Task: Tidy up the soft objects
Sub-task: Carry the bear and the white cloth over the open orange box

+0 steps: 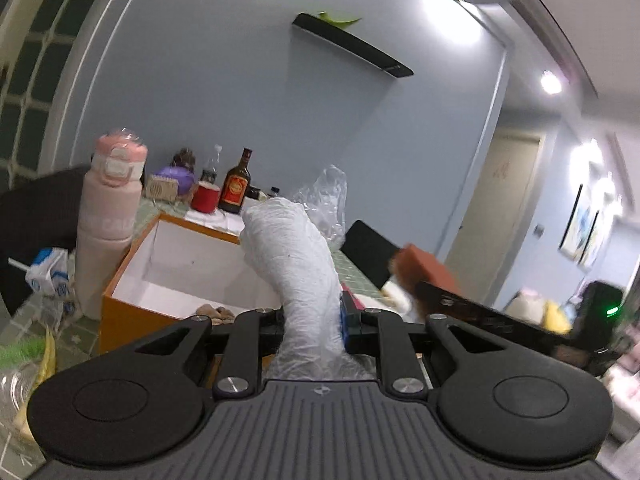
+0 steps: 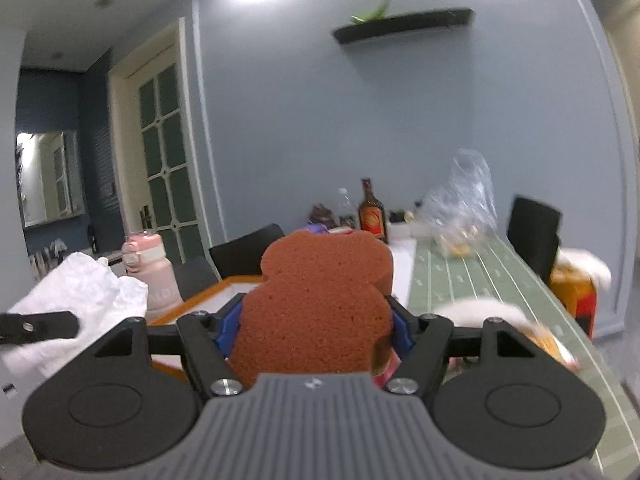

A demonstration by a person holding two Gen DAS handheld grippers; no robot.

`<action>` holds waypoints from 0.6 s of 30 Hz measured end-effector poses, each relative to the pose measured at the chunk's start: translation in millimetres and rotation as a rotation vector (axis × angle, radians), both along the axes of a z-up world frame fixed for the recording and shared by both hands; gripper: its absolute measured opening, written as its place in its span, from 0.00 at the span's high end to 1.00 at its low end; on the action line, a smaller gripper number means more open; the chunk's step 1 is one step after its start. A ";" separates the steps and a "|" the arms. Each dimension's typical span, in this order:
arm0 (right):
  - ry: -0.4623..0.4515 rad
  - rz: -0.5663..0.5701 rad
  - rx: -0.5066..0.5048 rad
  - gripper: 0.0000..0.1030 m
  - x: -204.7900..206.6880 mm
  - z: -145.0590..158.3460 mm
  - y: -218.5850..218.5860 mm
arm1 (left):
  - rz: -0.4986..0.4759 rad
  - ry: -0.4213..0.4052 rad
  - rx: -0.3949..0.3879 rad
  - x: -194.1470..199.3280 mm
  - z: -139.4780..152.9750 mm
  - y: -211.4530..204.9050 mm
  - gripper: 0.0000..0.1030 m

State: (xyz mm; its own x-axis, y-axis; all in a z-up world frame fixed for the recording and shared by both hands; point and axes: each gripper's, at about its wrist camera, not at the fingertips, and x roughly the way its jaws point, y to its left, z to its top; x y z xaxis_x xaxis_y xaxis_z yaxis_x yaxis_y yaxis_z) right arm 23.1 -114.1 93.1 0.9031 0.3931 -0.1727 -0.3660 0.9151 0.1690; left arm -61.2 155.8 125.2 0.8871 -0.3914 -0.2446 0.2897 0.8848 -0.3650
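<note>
My left gripper is shut on a white crumpled plastic bundle, held up above an open orange box with a white inside. A small brown item lies in the box. My right gripper is shut on a brown bear-shaped sponge, held above the table. The sponge also shows in the left wrist view, to the right of the white bundle. The white bundle shows in the right wrist view at the left, with the orange box behind the sponge.
A pink water bottle stands left of the box. A brown liquor bottle, a red cup and a clear plastic bag stand behind it. Black chairs flank the green-clothed table. Soft toys lie at the right.
</note>
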 end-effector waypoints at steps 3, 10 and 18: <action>-0.001 0.027 -0.026 0.32 8.5 3.7 22.7 | -0.069 0.034 -0.096 -0.9 -3.1 14.8 0.79; 0.028 0.057 -0.032 0.32 19.2 2.1 45.7 | -0.224 0.159 -0.123 -9.4 -25.2 1.6 0.79; 0.009 0.049 -0.030 0.32 -10.4 25.2 34.0 | -0.204 0.088 -0.084 -56.5 6.5 -4.9 0.79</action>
State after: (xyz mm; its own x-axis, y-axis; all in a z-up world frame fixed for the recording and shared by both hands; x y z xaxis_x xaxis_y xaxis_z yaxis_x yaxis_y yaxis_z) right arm 12.7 -80.1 118.3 0.8814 0.4312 -0.1929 -0.4091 0.9009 0.1449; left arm -117.7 150.9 131.7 0.7642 -0.5829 -0.2762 0.4234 0.7763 -0.4669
